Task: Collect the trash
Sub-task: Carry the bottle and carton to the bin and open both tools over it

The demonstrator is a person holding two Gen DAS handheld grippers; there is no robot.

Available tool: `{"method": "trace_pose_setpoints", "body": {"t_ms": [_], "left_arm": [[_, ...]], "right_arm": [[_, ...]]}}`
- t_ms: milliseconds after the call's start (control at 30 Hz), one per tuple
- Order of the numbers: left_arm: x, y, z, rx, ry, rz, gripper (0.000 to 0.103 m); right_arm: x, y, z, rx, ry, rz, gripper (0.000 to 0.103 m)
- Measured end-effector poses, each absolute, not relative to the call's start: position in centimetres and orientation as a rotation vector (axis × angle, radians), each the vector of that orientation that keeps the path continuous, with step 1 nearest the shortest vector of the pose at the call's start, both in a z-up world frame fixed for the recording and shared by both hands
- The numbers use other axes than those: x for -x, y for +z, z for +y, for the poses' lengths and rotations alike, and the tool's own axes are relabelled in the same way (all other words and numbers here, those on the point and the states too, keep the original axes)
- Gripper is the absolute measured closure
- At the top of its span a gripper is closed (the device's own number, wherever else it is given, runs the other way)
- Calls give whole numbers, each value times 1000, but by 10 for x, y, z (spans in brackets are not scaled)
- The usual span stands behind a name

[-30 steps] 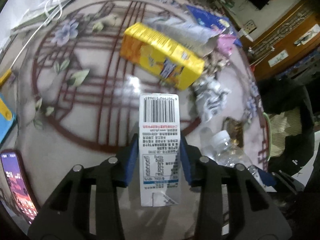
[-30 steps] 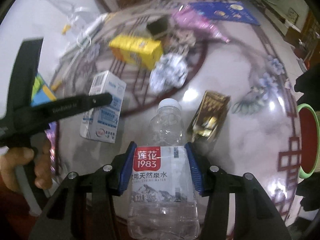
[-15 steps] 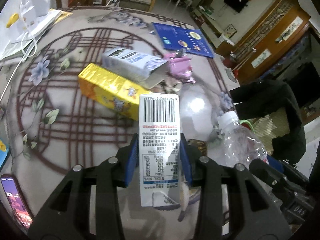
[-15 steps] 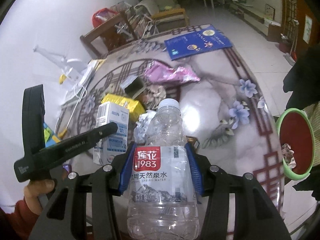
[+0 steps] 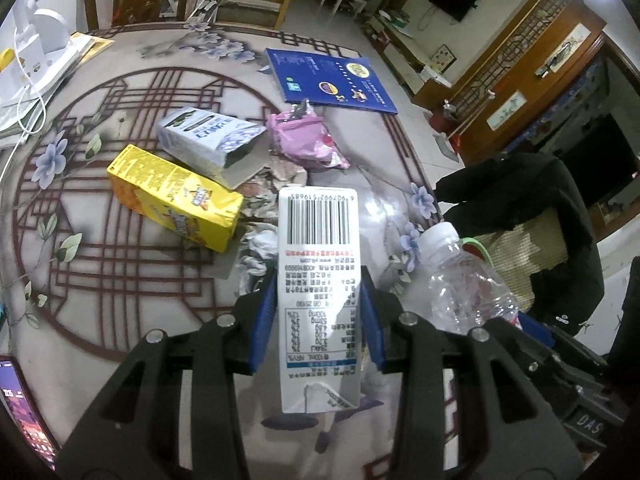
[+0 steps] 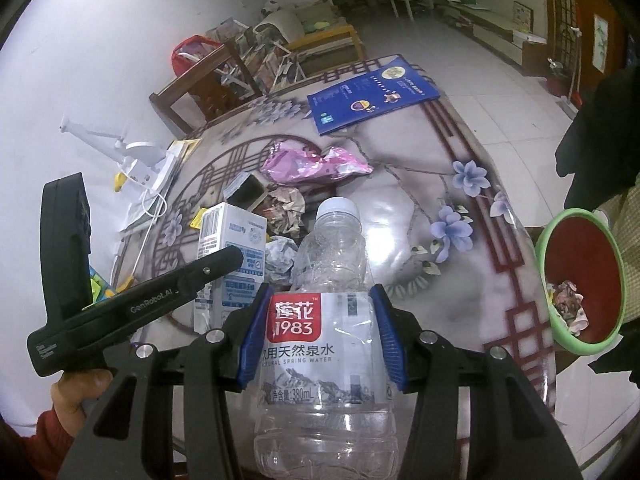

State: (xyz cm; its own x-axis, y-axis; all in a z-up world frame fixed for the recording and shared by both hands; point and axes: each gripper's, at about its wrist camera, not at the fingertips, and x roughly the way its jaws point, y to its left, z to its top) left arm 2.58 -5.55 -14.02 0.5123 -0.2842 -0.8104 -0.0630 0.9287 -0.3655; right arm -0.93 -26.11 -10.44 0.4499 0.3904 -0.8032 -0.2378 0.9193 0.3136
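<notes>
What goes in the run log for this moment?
left hand-held gripper: shut on white barcoded milk carton | right hand-held gripper: shut on clear plastic water bottle | green-rimmed red bin: beside table

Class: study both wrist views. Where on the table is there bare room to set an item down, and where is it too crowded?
Free: the tabletop between the pink wrapper and the purple flowers, and the lattice area left of the yellow box. Crowded: the middle, where the yellow box, the open carton, the pink wrapper and the crumpled paper bunch together.
</notes>
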Motion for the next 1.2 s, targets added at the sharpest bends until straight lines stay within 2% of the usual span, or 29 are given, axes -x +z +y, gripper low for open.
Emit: {"method": "trace_pose_setpoints", "body": {"t_ms": [1200], "left_arm": [[-43,-143,-117,299,-167,1065,65]], "right_arm": [[-3,-120,-342,-247,299,1051,54]]}}
